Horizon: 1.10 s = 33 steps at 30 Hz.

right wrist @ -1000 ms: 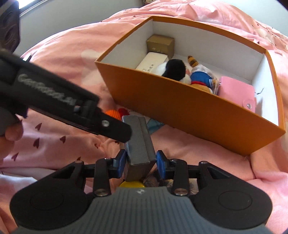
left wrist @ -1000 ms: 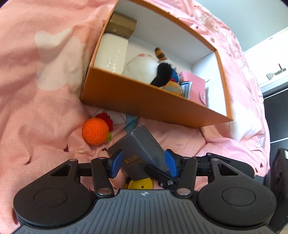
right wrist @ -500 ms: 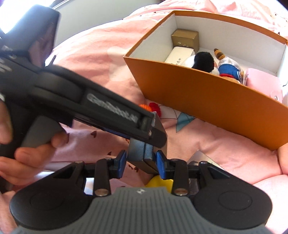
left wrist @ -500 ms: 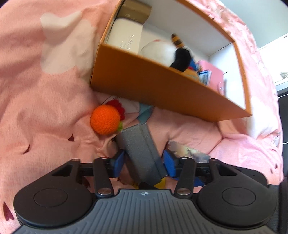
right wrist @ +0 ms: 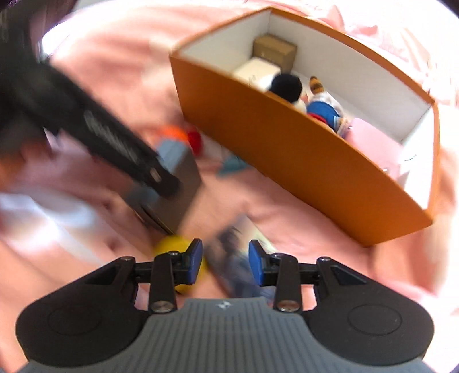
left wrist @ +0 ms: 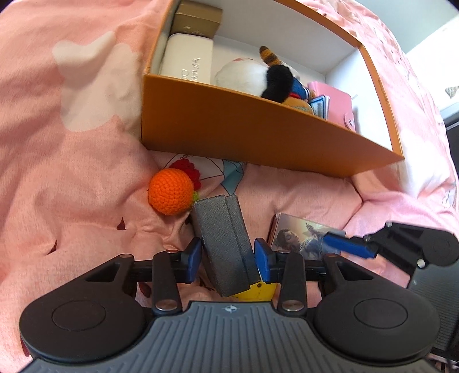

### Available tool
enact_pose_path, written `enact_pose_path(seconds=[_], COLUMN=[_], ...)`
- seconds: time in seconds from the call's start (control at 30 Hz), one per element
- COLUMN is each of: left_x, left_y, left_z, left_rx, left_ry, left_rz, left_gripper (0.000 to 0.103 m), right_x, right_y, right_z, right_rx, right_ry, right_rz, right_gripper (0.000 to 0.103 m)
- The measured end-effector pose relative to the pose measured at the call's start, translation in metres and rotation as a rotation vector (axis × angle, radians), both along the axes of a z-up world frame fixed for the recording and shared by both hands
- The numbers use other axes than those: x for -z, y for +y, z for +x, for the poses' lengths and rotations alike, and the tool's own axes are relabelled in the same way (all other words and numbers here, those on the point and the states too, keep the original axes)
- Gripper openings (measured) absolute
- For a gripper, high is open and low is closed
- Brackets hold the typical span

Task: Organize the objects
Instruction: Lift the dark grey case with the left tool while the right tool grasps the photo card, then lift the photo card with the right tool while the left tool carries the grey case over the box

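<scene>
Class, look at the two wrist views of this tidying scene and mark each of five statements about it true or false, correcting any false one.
1. The grey box sits between the left gripper's closing jaws. True.
2. The orange crochet ball is inside the orange box. False: it lies on the pink blanket in front of the box.
3. A pink wallet lies in the orange box. True.
4. The right gripper grips the grey box. False: its jaws stand apart with nothing clamped, over a picture card.
5. The orange box is empty. False: it also holds a plush toy, a white case and a small brown box.
</scene>
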<state>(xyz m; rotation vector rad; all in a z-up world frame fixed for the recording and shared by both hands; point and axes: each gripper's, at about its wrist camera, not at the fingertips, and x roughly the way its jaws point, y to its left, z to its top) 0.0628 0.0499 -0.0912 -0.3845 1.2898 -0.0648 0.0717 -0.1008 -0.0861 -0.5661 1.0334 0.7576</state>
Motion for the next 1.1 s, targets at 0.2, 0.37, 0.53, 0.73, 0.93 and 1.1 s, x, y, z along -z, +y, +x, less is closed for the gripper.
enact_pose_path(seconds=[0.2,0.37,0.53,0.73,0.93,1.1], left_x=[0.000,0.000,0.002,0.002,0.002,0.001], left_y=[-0.003,-0.002,-0.004,-0.003,-0.003,-0.004], left_z=[-0.001,-0.001,-0.001,-0.001,-0.001,-0.002], left_rx=[0.023,0.027,0.035,0.037,0.041,0.042], left_ry=[0.000,0.001,0.002,0.002,-0.002,-0.003], left_rz=[0.011,0.009,0.013,0.013,0.013,0.011], left_gripper=[0.045,0.045,0.045,0.045,0.045,0.045], right_x=[0.014,0.024,0.034,0.043,0.031,0.014], right_y=[0.002,0.015,0.023,0.031,0.022,0.011], right_z=[-0.004,-0.015,-0.020,-0.032,-0.027,-0.021], right_rx=[-0.118,-0.258,-0.359,-0.412,-0.328,-0.251], right_ry=[-0.038,-0.089,-0.127,-0.196,-0.177,-0.135], right_rz=[-0.102,-0.190,-0.260,-0.308,-0.246,-0.169], right_gripper=[0.039,0.047,0.051,0.047,0.032,0.011])
